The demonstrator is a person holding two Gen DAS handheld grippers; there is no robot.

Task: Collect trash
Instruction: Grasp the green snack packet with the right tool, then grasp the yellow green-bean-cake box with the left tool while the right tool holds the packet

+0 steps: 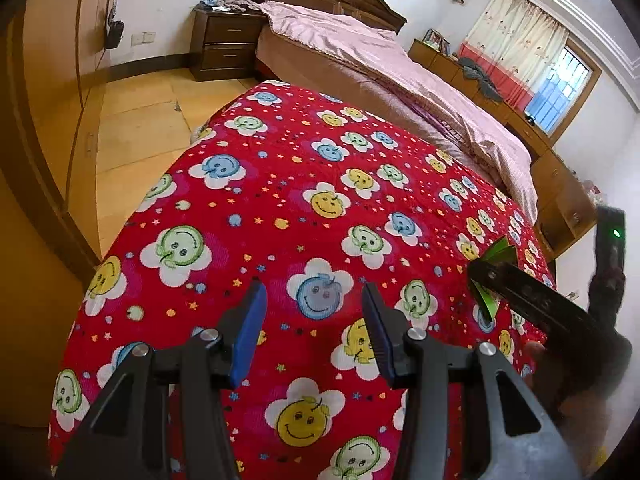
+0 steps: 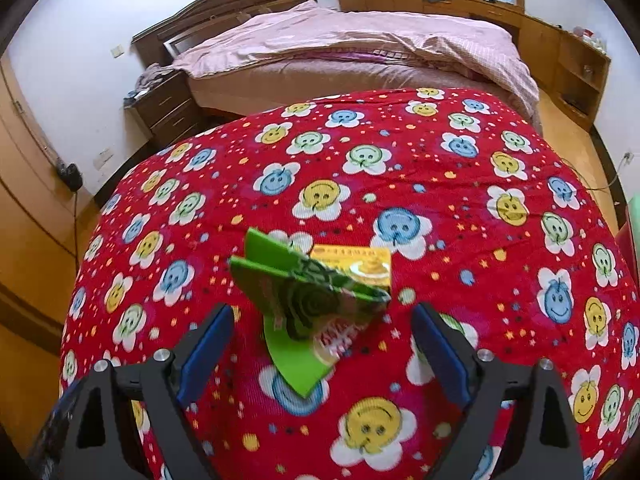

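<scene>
A crumpled green carton (image 2: 304,300) lies on the red smiley-flower cloth (image 2: 400,168), partly over a flat yellow box (image 2: 360,266) just behind it. My right gripper (image 2: 322,320) is open, its blue pads on either side of the green carton, close above the cloth. In the left wrist view the green carton (image 1: 490,276) shows at the right, behind the right gripper's black finger (image 1: 520,286). My left gripper (image 1: 314,308) is open and empty over bare cloth (image 1: 280,200), left of the trash.
The cloth covers a table whose edges drop to the wooden floor (image 1: 132,128). A bed with a pink cover (image 2: 360,36) stands beyond it, a dark nightstand (image 1: 224,44) beside it. Wooden wardrobes (image 1: 48,80) line the left wall, low cabinets (image 2: 560,52) the right.
</scene>
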